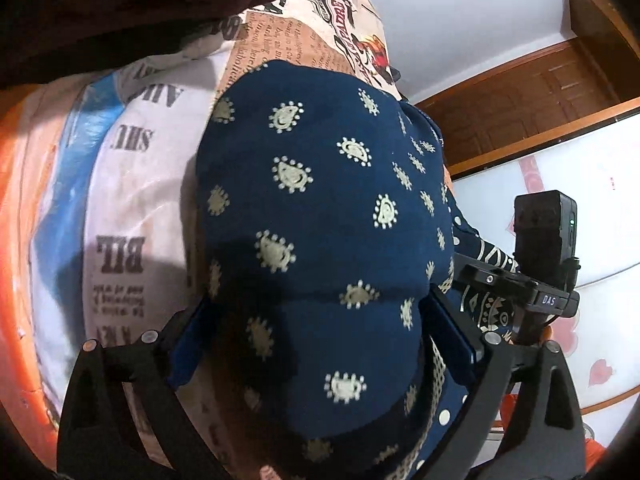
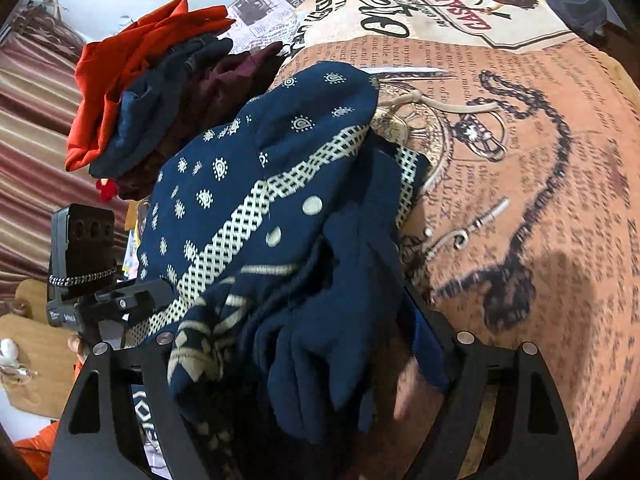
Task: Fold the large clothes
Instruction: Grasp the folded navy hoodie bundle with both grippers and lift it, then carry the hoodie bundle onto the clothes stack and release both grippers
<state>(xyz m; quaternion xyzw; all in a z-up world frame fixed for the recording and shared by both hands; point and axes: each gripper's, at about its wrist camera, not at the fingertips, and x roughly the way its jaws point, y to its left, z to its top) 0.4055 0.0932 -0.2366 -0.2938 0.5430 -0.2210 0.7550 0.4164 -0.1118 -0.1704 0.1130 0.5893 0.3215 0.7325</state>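
Observation:
A navy blue garment with cream paisley dots (image 1: pixel 320 208) and a lattice border (image 2: pixel 256 208) is bunched up over the printed bedspread (image 2: pixel 520 152). In the left wrist view my left gripper (image 1: pixel 316 332) has its blue pads pressed against both sides of the bundle. In the right wrist view my right gripper (image 2: pixel 296 360) holds folds of the same garment between its fingers; the pads are mostly hidden by cloth. The other gripper's body (image 1: pixel 544 256) shows at the right of the left view and at the left of the right view (image 2: pixel 84 264).
A pile of other clothes, red (image 2: pixel 136 64), dark blue and maroon, lies at the back left of the bed. A beige cord (image 2: pixel 444 106) lies on the bedspread. A wooden door (image 1: pixel 532 108) and a white wall stand beyond the bed.

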